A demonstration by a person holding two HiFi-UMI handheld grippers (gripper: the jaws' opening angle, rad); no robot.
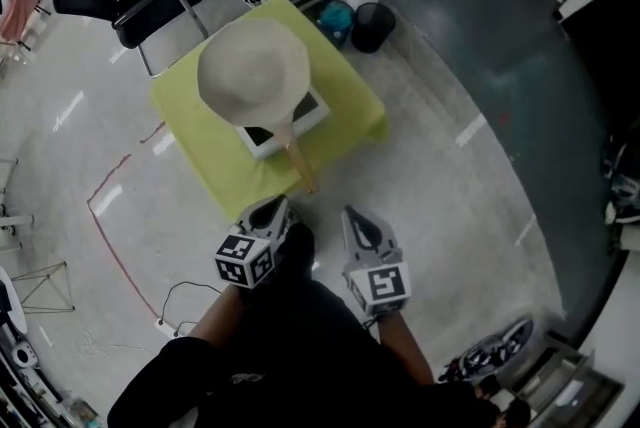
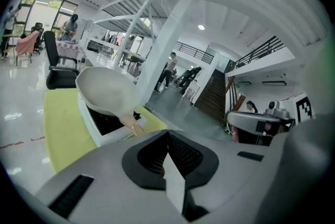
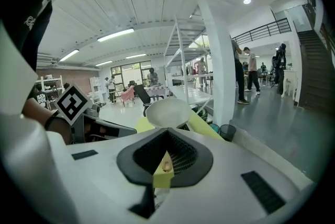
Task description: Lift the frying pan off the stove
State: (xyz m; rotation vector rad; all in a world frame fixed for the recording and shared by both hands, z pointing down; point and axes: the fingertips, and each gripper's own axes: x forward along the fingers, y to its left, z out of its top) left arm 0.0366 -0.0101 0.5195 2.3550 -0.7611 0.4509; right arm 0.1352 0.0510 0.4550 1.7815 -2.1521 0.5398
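Frying pan point(image 1: 253, 71) sits on induction stove point(image 1: 318, 108), its handle point(image 1: 300, 161) pointing back toward both grippers. Left gripper point(image 1: 270, 208) is nearer than right gripper point(image 1: 356, 218). Both sets of jaws are clenched and empty.

- The right hand-held gripper point(image 3: 167, 136) fills the foreground, its two jaws closed against each other.
- Beyond its tips, a cream frying pan point(image 3: 168, 112) sits above a yellow-green tabletop point(image 3: 203, 126), well apart from the jaws.
- At left, the left hand-held gripper point(image 3: 120, 131) reaches in, its black-and-white marker cube tilted on a corner.
- A white pillar point(image 3: 220, 60) rises just right of the tabletop, with a black bin point(image 3: 228, 131) at its foot.
- People point(image 3: 252, 74) stand in the bright hall behind.
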